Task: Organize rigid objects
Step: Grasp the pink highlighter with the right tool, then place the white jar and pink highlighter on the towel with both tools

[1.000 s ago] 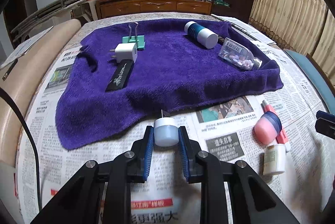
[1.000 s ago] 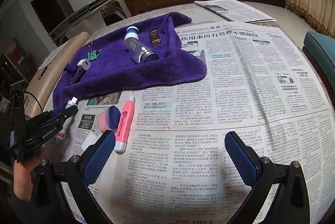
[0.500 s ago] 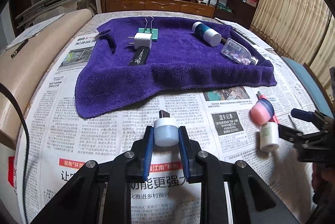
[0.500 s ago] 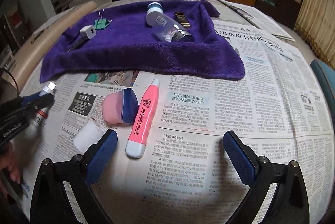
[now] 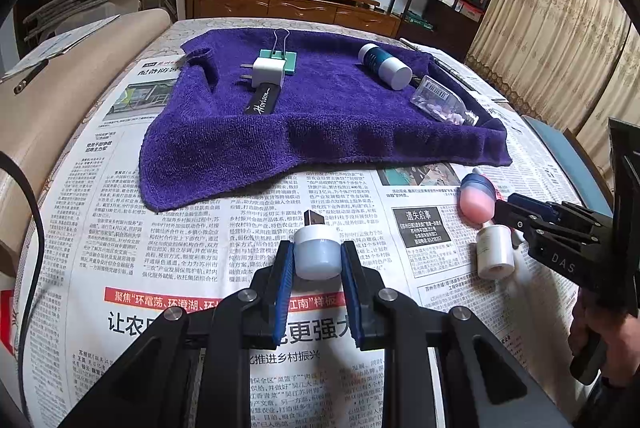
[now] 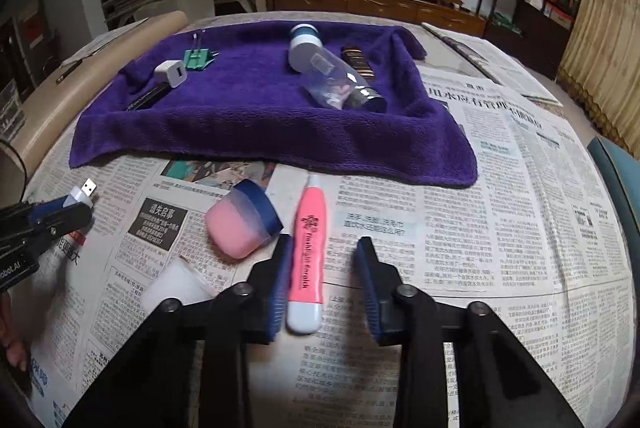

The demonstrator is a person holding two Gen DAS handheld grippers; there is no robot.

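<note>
- L gripper [image 5: 317, 260] pinches USB stick [image 5: 316, 248], over newspaper [image 5: 160, 228].
- R gripper [image 6: 324, 280] fingers spread round pink pen [image 6: 307, 248], "Flashlight Eraser".
- Purple towel [image 5: 320, 132] at 12 o'clock: black bar [image 5: 262, 101], "Horizon".

We see soft, even indoor light in both views, a little dimmer and cooler in the right wrist view. Shadows are faint: a blurred dark patch lies on the newspaper [image 6: 460, 268] under the right gripper [image 6: 324, 280]. The purple towel [image 5: 320, 132] shows darker folds without glare. Fisheye distortion bends the table edges and curtains [image 5: 560, 40], and black vignette fills the corners. The white bottle [image 6: 176, 284] close to the lens looks out of focus.
</note>
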